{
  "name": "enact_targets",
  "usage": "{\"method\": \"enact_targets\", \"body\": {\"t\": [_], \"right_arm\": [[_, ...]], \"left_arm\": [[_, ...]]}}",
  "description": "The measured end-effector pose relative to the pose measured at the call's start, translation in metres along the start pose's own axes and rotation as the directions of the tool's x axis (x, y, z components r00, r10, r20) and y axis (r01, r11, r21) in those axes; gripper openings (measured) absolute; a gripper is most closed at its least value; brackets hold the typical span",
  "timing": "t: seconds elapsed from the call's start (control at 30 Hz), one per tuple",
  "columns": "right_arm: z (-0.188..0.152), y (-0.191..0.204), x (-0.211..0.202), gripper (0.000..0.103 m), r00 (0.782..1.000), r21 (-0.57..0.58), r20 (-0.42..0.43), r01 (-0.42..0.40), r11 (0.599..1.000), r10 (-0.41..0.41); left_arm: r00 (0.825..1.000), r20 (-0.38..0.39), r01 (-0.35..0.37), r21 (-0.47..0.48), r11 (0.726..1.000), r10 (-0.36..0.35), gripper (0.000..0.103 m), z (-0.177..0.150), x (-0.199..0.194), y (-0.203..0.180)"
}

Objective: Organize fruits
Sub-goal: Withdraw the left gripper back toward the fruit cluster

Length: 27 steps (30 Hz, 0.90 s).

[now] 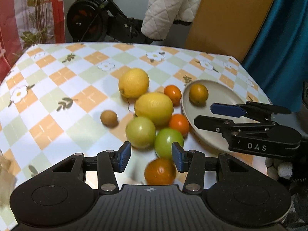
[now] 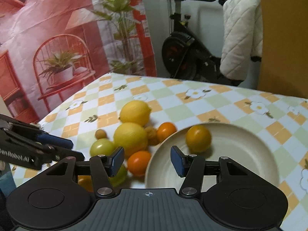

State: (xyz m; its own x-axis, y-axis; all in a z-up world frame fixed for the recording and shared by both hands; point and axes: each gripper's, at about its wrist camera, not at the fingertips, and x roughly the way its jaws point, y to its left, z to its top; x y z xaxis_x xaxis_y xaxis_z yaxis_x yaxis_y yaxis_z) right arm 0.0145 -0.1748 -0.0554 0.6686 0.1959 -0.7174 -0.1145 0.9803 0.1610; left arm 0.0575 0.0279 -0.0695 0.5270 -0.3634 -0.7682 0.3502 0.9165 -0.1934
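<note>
Left wrist view, progress: one orange fruit (image 1: 198,93) lies on the plate (image 1: 221,96); the rest wait.
Pile: two lemons (image 1: 154,108), green fruits (image 1: 141,131), oranges, touching beside the plate (slightly blurred) on the checked tablecloth (image 1: 57,80).
Left gripper (image 1: 152,158): parted, empty.
Right gripper (image 2: 147,160): parted, empty, over the plate's rim.

Exercise bike (image 2: 184,46) beside printed backdrop (image 2: 57,38)

Checked tablecloth table (image 1: 57,88), cream plate (image 1: 221,96), lemons (image 1: 133,82), oranges, green fruits beside it
</note>
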Motion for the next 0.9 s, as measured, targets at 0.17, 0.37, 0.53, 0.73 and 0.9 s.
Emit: {"method": "enact_targets", "body": {"t": [0.17, 0.37, 0.53, 0.73, 0.9], "right_arm": [[-0.002, 0.003, -0.003, 0.05, 1.0, -0.01, -0.014, -0.011, 1.0, 0.01], [-0.005, 0.005, 0.0, 0.05, 0.999, -0.008, -0.038, -0.011, 1.0, 0.011], [-0.005, 0.005, 0.001, 0.05, 0.999, -0.006, -0.045, -0.006, 1.0, 0.006], [-0.007, 0.005, 0.003, 0.05, 0.998, -0.002, -0.055, -0.009, 1.0, 0.009], [-0.007, 0.006, 0.004, 0.05, 0.997, -0.005, -0.069, -0.018, 1.0, 0.018]], "left_arm": [[1.0, -0.024, 0.015, 0.007, 1.0, -0.014, 0.049, -0.011, 0.003, -0.002], [0.999, -0.041, 0.018, 0.043, 0.999, -0.017, 0.049, -0.022, 0.012, -0.009], [0.999, -0.051, 0.014, 0.065, 0.998, -0.01, 0.049, -0.026, 0.017, -0.013], [0.999, -0.053, -0.001, 0.073, 0.997, 0.005, 0.049, -0.027, 0.023, -0.015], [0.998, -0.056, 0.005, 0.064, 0.998, -0.001, 0.049, -0.027, 0.019, -0.014]]}}
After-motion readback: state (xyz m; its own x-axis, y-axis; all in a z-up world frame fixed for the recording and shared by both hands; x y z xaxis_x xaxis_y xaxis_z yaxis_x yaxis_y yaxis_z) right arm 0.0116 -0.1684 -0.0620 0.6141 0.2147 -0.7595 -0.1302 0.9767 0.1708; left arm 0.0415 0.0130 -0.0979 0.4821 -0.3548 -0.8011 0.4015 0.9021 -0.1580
